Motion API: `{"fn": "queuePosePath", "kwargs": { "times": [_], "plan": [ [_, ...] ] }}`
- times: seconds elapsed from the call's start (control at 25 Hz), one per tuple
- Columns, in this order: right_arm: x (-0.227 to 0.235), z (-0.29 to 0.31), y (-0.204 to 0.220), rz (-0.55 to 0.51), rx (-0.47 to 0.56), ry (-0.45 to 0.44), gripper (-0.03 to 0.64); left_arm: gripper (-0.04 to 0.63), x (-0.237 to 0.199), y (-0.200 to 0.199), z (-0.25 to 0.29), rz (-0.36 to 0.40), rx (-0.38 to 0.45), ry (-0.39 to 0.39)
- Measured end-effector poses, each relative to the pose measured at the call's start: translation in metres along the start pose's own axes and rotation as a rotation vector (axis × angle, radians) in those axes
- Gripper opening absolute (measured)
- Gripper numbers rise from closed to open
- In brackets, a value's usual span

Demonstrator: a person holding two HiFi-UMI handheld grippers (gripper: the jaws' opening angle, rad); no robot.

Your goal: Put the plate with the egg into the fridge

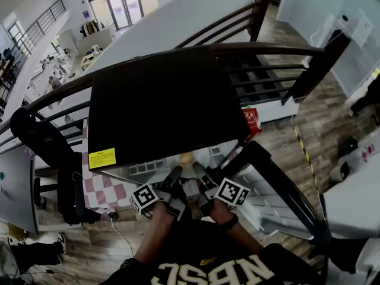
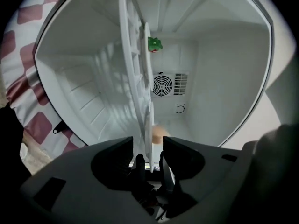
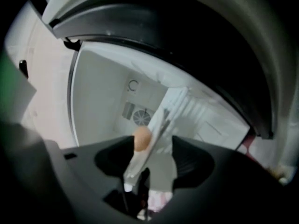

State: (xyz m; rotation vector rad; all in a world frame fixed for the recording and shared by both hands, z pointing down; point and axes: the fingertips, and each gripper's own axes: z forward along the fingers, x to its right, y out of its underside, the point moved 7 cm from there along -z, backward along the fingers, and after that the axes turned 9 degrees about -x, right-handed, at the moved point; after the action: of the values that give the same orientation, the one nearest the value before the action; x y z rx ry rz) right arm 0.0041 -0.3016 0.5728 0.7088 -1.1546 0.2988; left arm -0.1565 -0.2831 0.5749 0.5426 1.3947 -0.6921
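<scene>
Left gripper (image 2: 150,167): fingers parted, plate (image 2: 149,139) rim between, unclamped.
Right gripper (image 3: 135,188): likewise spread astride rim; egg (image 3: 141,138) just ahead.
Reason: apparent release, plate resting inside fridge (image 2: 224,78).

Wood-plank floor (image 1: 285,147) spreads right of the right hand-held gripper (image 1: 200,174). A black chair (image 1: 68,183) and a pink checked cloth (image 1: 104,192) sit left of the left hand-held gripper (image 1: 174,177). Far ahead are a black railing (image 1: 261,49) and bright glass doors (image 1: 122,5).
</scene>
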Motion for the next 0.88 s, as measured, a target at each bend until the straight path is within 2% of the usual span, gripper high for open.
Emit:
{"fn": "queuePosePath", "kwargs": {
  "times": [0.16, 0.24, 0.32, 0.48, 0.64, 0.76, 0.88],
  "plan": [
    [-0.001, -0.015, 0.002, -0.094, 0.004, 0.020, 0.247, 0.202, 0.001, 0.004, -0.011, 0.115, 0.009, -0.014],
    [-0.002, -0.024, 0.005, -0.155, 0.009, 0.033, 0.247, 0.202, 0.007, 0.010, -0.015, 0.168, -0.006, 0.018],
    [-0.005, -0.034, 0.009, -0.217, 0.019, 0.053, 0.247, 0.202, 0.010, 0.015, -0.021, 0.256, -0.032, 0.019],
    [-0.011, -0.047, 0.019, -0.348, -0.002, 0.108, 0.247, 0.201, 0.009, 0.026, -0.036, 0.460, -0.033, -0.068],
    [-0.012, -0.054, 0.026, -0.538, -0.040, 0.206, 0.239, 0.199, 0.007, 0.040, -0.039, 0.686, -0.040, -0.193],
    [-0.016, -0.055, 0.027, -0.660, -0.038, 0.255, 0.154, 0.170, 0.010, 0.046, -0.036, 0.849, -0.053, -0.271],
    [-0.021, -0.053, 0.029, -0.735, -0.037, 0.284, 0.080, 0.094, 0.012, 0.046, -0.034, 0.985, -0.036, -0.353]
  ]
}}
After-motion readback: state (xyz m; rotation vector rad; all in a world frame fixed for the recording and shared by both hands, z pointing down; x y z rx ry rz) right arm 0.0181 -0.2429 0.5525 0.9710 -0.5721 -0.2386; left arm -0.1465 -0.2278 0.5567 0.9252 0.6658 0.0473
